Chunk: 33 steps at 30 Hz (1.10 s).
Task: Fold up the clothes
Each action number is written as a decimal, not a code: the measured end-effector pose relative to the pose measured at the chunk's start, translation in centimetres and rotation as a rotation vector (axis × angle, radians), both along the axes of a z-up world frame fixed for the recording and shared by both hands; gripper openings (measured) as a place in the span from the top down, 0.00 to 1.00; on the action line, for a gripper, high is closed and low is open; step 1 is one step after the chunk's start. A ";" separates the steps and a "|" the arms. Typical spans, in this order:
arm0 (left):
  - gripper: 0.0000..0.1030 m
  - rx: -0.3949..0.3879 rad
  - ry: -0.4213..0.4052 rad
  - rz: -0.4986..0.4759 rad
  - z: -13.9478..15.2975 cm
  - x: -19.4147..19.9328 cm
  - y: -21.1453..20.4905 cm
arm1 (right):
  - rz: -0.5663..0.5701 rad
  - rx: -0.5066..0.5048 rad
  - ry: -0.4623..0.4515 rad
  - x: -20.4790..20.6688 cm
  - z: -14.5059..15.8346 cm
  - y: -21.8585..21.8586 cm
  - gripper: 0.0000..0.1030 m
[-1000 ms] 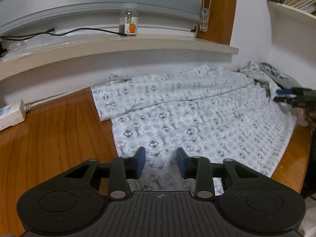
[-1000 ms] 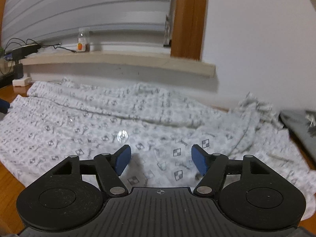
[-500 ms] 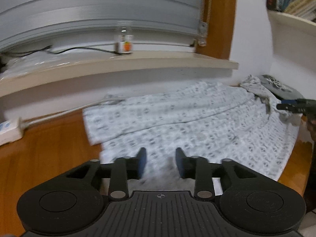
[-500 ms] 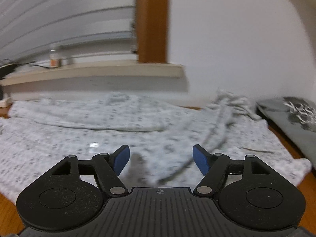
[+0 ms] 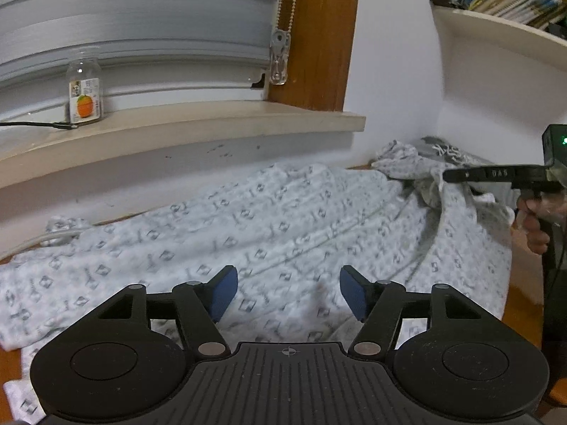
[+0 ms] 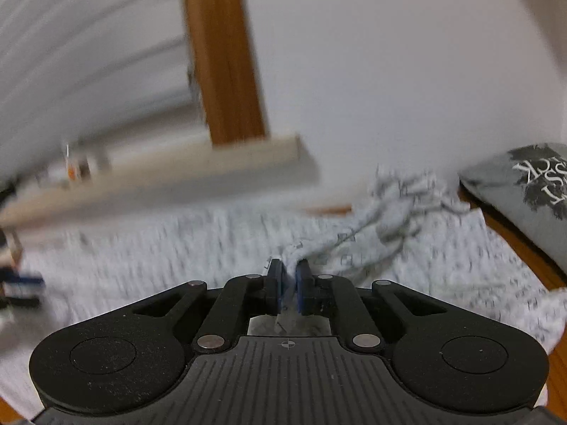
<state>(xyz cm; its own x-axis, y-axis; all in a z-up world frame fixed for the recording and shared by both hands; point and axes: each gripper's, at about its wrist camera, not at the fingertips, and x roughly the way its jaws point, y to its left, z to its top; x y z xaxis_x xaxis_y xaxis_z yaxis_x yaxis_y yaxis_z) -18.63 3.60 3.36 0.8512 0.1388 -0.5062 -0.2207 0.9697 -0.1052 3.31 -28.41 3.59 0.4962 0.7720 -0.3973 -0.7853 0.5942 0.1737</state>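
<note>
The right gripper has just clamped a bunched fold of the patterned shirt spread across the table, while the left gripper is opening, nothing between its jaws, so a fold looks underway.

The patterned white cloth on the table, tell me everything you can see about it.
The patterned cloth is a thin white fabric printed with small grey squares and marks. It lies spread and wrinkled over the wooden table, reaching back to the wall, with a bunched part at its far right. The right gripper is closing on a fold there and lifts it. The left gripper is opening just above it, with nothing pinched. A grey printed garment lies beside it.
</note>
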 end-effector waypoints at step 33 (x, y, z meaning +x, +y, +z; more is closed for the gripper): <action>0.15 0.011 -0.001 -0.055 2.1 2.7 -1.9 | 0.089 -0.226 -0.100 -0.1 -3.0 -4.0 0.16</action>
<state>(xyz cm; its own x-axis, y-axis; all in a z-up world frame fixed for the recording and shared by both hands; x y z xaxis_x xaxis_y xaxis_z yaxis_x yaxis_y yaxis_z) -15.92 1.73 5.47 0.8583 0.0972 -0.5039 -0.1671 0.9813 -0.0952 3.19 -32.39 0.64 0.4755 0.7120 -0.5167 -0.8431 0.5366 -0.0365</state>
